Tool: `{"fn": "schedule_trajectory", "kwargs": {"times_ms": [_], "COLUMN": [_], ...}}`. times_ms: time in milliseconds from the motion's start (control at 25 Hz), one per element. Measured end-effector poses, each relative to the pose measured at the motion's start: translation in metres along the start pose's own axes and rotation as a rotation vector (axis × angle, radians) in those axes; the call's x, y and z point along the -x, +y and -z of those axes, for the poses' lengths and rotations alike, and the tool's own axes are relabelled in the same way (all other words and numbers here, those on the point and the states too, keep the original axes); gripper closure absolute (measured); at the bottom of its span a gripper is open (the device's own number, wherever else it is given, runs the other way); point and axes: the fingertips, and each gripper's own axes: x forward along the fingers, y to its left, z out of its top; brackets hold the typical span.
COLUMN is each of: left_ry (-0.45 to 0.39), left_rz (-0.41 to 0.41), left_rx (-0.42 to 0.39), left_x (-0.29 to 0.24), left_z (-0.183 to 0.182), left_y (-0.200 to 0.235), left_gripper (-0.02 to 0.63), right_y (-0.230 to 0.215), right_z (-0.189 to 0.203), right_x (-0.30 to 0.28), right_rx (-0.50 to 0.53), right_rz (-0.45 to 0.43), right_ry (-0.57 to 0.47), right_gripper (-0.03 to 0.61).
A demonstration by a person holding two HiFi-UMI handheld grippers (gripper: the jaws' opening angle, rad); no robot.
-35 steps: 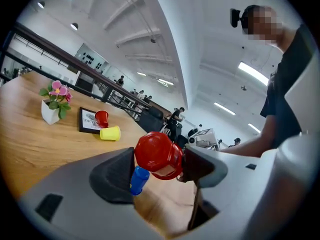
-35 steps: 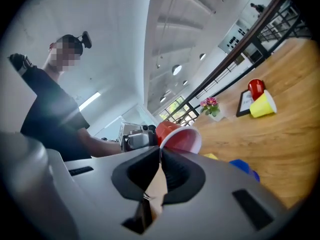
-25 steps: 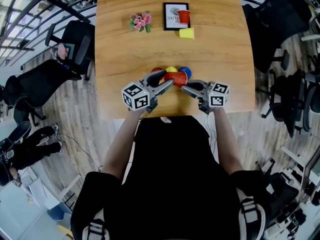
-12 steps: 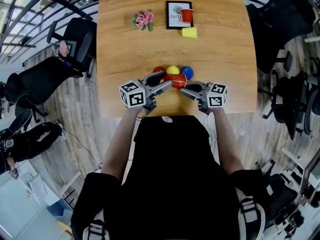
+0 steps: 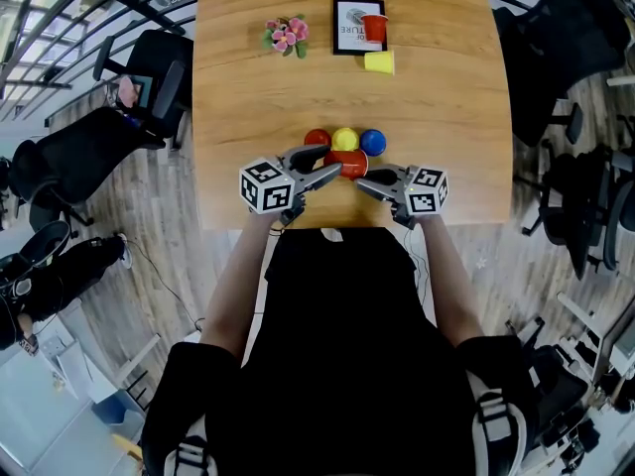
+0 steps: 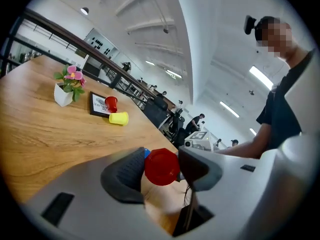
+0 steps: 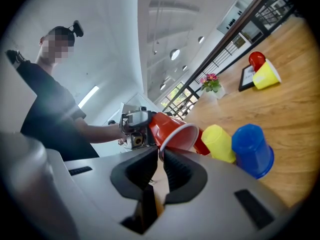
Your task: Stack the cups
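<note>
6 cups (image 5: 344, 139), 1 flowerpot (image 5: 284, 36).

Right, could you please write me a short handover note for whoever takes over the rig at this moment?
Left gripper: closed round the base end of the held red cup, which lies sideways above the table.
Right gripper: pinching that same cup's rim.
Just beyond, in a row: upturned red cup, upturned yellow cup, blue cup.
Further off: far red cup on a framed card; tipped yellow cup beside it.
Done: no stack visible yet.
Left: nest all the cups.
</note>
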Motion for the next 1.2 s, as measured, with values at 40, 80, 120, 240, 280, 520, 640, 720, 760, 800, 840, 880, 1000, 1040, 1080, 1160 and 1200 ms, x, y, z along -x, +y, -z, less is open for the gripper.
{"fn": "schedule_trajectory", "kwargs": {"times_ms": [40, 80, 120, 240, 280, 520, 640, 720, 760, 800, 840, 880, 1000, 1040, 1080, 1160, 1200], "left_ry": [0.019, 0.038, 0.056, 0.095, 0.104, 0.176, 0.202, 0.201, 0.201, 0.206, 0.218, 0.236, 0.277, 0.285, 0.295, 0.31, 0.317], "left_rz": [-0.011, -0.022, -0.033, -0.062, -0.07, -0.143, -0.157, -0.168, -0.178, -0.191, -0.206, -0.221, -0.238, -0.237, -0.235, -0.232, -0.233], "left_rx": [-0.03, -0.061, -0.091, -0.157, -0.173, -0.301, -0.349, -0.367, -0.377, -0.392, -0.41, -0.43, -0.475, -0.487, -0.5, -0.531, -0.544], "left_x": [0.0, 0.0, 0.001, 0.002, 0.002, 0.005, 0.004, 0.003, 0.003, 0.003, 0.004, 0.004, 0.002, -0.001, -0.003, -0.009, -0.012], "left_z": [0.002, 0.003, 0.004, 0.004, 0.003, -0.006, -0.01, -0.013, -0.015, -0.017, -0.018, -0.019, -0.018, -0.017, -0.016, -0.014, -0.014], "left_y": [-0.001, -0.002, -0.003, -0.004, -0.004, 0.0, -0.001, 0.0, 0.002, 0.004, 0.006, 0.009, 0.011, 0.011, 0.011, 0.011, 0.011], "left_gripper": [0.382, 0.381, 0.382, 0.382, 0.381, 0.382, 0.382, 0.382, 0.382, 0.381, 0.382, 0.382, 0.381, 0.381, 0.38, 0.38, 0.38], "right_y": [-0.002, -0.004, -0.006, -0.008, -0.009, -0.018, -0.02, -0.021, -0.021, -0.022, -0.022, -0.021, -0.017, -0.016, -0.016, -0.019, -0.021], "right_z": [0.002, 0.003, 0.003, 0.001, -0.001, -0.01, -0.012, -0.019, -0.024, -0.03, -0.037, -0.043, -0.059, -0.063, -0.065, -0.066, -0.065], "right_x": [0.0, 0.0, 0.0, -0.001, -0.002, -0.002, 0.002, 0.003, 0.003, 0.003, 0.002, 0.001, -0.007, -0.011, -0.016, -0.026, -0.03], "right_rx": [-0.002, -0.005, -0.008, -0.01, -0.008, 0.012, 0.069, 0.131, 0.17, 0.215, 0.264, 0.312, 0.433, 0.463, 0.486, 0.515, 0.523], "right_rz": [0.006, 0.01, 0.012, 0.024, 0.032, 0.12, 0.18, 0.228, 0.259, 0.294, 0.328, 0.359, 0.419, 0.43, 0.439, 0.455, 0.463], "right_ry": [-0.002, -0.006, -0.011, -0.02, -0.024, -0.024, -0.013, -0.012, -0.011, -0.007, 0.001, 0.009, 0.028, 0.036, 0.045, 0.07, 0.082], "right_gripper": [0.529, 0.525, 0.519, 0.491, 0.491, 0.459, 0.441, 0.414, 0.404, 0.394, 0.388, 0.384, 0.379, 0.377, 0.374, 0.371, 0.371]}}
